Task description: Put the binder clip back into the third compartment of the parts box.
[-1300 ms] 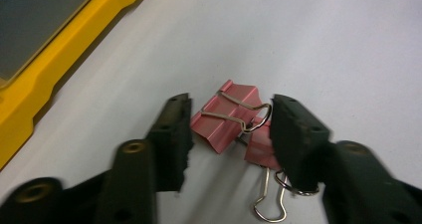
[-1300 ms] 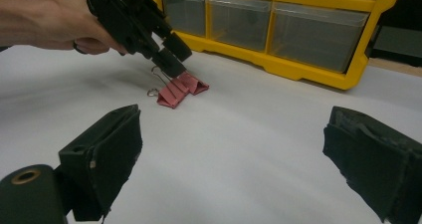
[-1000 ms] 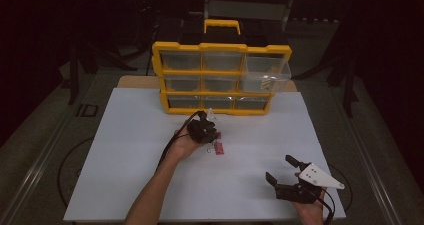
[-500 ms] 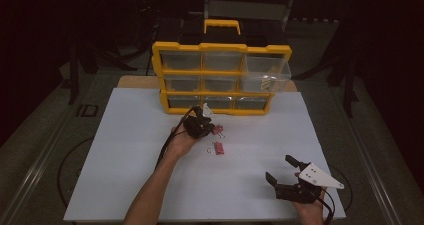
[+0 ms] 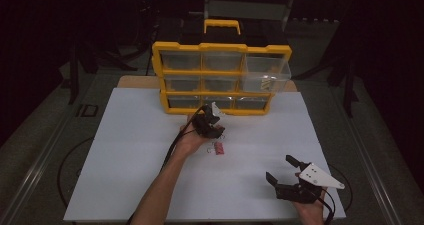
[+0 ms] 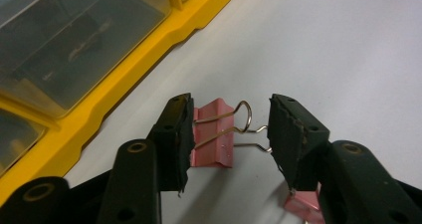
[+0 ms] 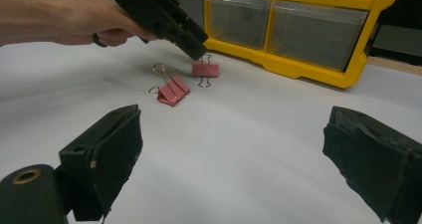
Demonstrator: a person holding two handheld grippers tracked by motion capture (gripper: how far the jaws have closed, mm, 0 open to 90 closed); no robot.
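White sheeting covers the table [image 5: 125, 150], with dark surroundings beyond it. At 12 o'clock on the sheet stands a yellow drawer organiser [image 5: 220, 77] with clear drawers in 3 rows and a yellow handle on top; its upper right drawer [image 5: 267, 72] is pulled out.

Just in front of the organiser, the left gripper [image 5: 216, 125] hangs over 2 pink binder clips near the middle of the table. In the left gripper view its jaws stand apart on either side of 1 binder clip [image 6: 214, 134] — the left jaw beside the pink body, the wire loops between the jaws, nothing clenched. The second clip [image 7: 171, 89] lies just beside it, at 6 o'clock of the first in the high view.

At 5 o'clock on the sheet, well apart from the clips, the right gripper [image 5: 285, 170] is held with jaws spread wide and empty.
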